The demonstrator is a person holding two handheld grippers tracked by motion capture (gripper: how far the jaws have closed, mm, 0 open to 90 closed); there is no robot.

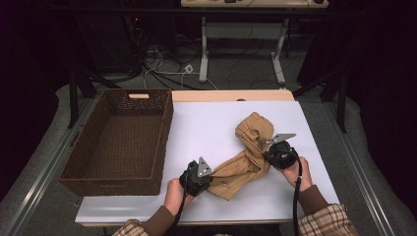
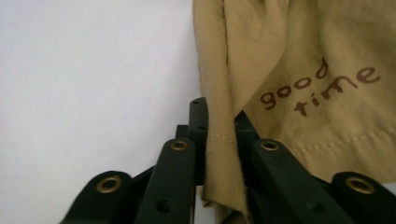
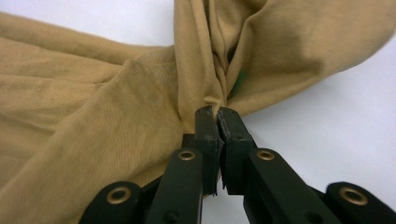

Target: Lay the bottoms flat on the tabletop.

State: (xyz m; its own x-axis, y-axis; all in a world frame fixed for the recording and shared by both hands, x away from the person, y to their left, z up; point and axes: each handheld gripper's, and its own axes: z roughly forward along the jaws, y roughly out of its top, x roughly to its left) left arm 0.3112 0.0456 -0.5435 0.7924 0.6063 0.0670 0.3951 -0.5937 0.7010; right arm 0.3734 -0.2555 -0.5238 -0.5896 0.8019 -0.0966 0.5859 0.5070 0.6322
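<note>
High view: tan shirt (image 1: 248,155) lies bunched on the white counter (image 1: 206,128), stretched between the two grippers. Left gripper (image 1: 206,178) sits at the shirt's near, lower end; right gripper (image 1: 269,153) is at its waisted middle, with a loose lobe of cloth beyond it. Both forearms come in low from the near edge, hands wrapped round the gripper bodies, jaws pointing inward toward each other across the cloth. Wicker basket (image 1: 118,142) stands well to the outside of the left gripper, nothing in it that I can see.

Left gripper view: left gripper (image 2: 218,122) is clamped on a folded hem edge of the shirt (image 2: 327,84), stitched seam running between the jaws. "good time" print just beyond and to the side of the jaws.

Right gripper view: right gripper (image 3: 217,119) is pinched tight on a gathered knot of fabric where the shirt (image 3: 93,130) folds converge; small green tag right at the tips.

Handling, my read: light, limp jersey, no stiffness, won't hold shape, will sag and drag between grips. Not fragile. Thin single-layer pinches can slip; hems and gathered folds give best bite, which is what both grippers have.
</note>
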